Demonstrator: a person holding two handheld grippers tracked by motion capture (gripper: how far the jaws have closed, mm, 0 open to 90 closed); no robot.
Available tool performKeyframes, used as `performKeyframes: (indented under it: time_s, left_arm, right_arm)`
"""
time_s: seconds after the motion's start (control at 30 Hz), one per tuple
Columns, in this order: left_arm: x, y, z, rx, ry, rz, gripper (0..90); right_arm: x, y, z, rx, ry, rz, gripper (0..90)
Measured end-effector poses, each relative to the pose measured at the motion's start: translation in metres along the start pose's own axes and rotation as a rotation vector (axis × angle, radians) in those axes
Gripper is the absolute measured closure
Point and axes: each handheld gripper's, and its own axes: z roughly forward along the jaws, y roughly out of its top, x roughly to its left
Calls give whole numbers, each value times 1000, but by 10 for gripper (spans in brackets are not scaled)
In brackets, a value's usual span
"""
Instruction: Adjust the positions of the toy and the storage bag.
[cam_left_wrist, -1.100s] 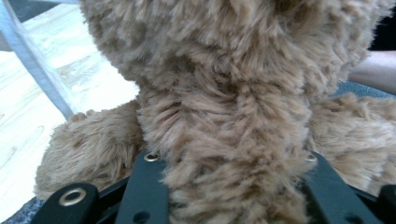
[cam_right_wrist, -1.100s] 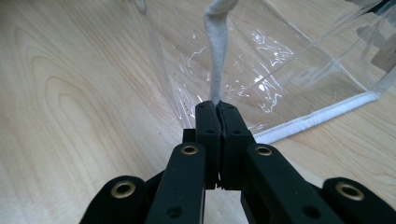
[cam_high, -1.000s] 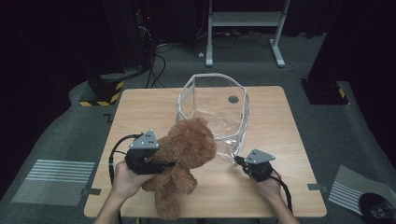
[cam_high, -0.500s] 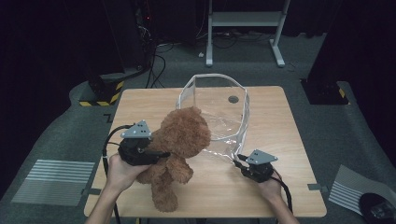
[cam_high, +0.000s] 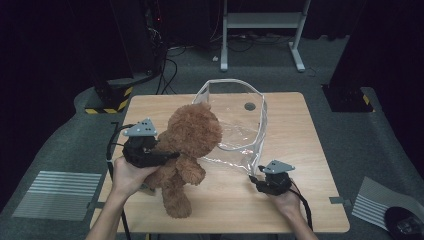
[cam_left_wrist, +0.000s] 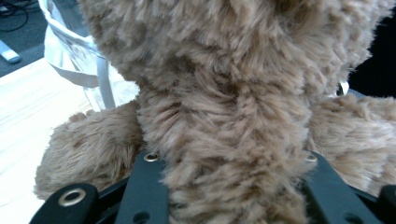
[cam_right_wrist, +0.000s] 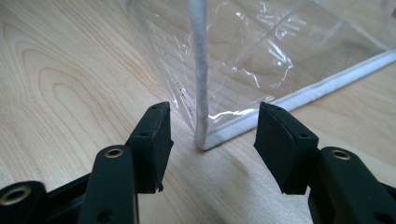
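Teddy bear (cam_high: 187, 150) of brown plush is being held clear of most of the wooden table (cam_high: 310, 150) by the left claw (cam_high: 167, 156), its head leaning toward the mouth of a clear plastic bag (cam_high: 235, 125) and one leg hanging down to the tabletop. In the left gripper view the two black jaws are pressing into the bear's (cam_left_wrist: 224, 116) body from either side, so this claw is gripping the toy. Right claw (cam_high: 257, 179) is sitting low on the table at the bag's near corner. In the right gripper view its jaws have just been opening and are standing apart on either side of the bag's white-edged corner seam (cam_right_wrist: 201, 93), which is lying between the pads (cam_right_wrist: 152, 135) without being touched by them. Bag is standing open in the middle of the table, just beside the bear.
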Motion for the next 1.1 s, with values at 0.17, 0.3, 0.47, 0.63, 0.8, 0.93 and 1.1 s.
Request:
performKeyframes:
  time_s: [0.17, 0.3, 0.47, 0.63, 0.8, 0.93, 1.1]
  left_arm:
    - [3, 3, 0, 3, 8, -12, 646]
    - [6, 5, 0, 0, 9, -23, 646]
    - [12, 9, 0, 4, 18, -33, 646]
    - [17, 14, -1, -9, 18, -49, 646]
    - [20, 22, -6, -25, 28, -53, 645]
    - [23, 28, -8, -42, 31, -63, 645]
    - [28, 34, -8, -49, 40, -74, 644]
  right_arm:
    - [1, -1, 5, 14, -2, 12, 455]
    - [1, -2, 8, 19, -2, 16, 455]
    - [1, -2, 9, 19, -3, 15, 453]
    - [2, -1, 9, 24, -5, 11, 451]
    - [2, -1, 9, 25, -6, 11, 449]
    - [2, -1, 10, 27, -6, 9, 449]
    - [2, -1, 10, 30, -6, 14, 447]
